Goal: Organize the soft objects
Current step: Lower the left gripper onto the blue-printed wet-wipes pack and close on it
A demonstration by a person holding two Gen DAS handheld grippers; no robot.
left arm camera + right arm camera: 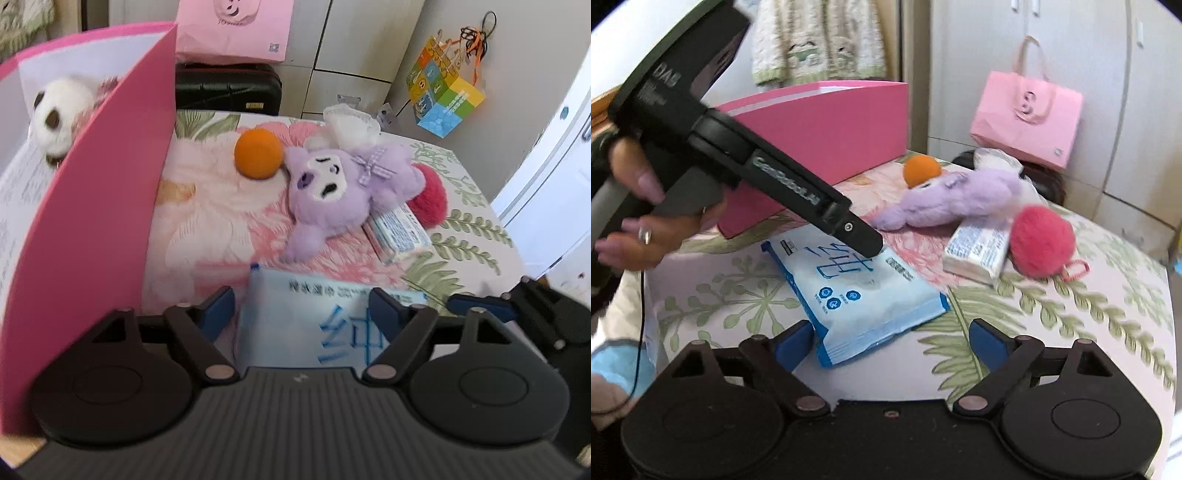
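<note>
Blue tissue pack (pixel 857 291) lies flat on the floral cloth (pixel 1071 314), just beside the pink box (pixel 827 125). Left gripper (pixel 303 310) straddles it, jaws parted, pads not pressing. Right gripper (pixel 890 339) open, empty. Step: grasping the pack; next, close and lift into the box.

- Wipes pack (pixel 857 295): I see glossy, crinkled plastic film.
- Purple plush toy (pixel 332 192): fluffy cloth.
- Pink box (pixel 827 125): smooth matt card.
- Table cover (pixel 1071 314): matt printed cloth.
- Red pompom (pixel 1041 242): fuzzy.
</note>
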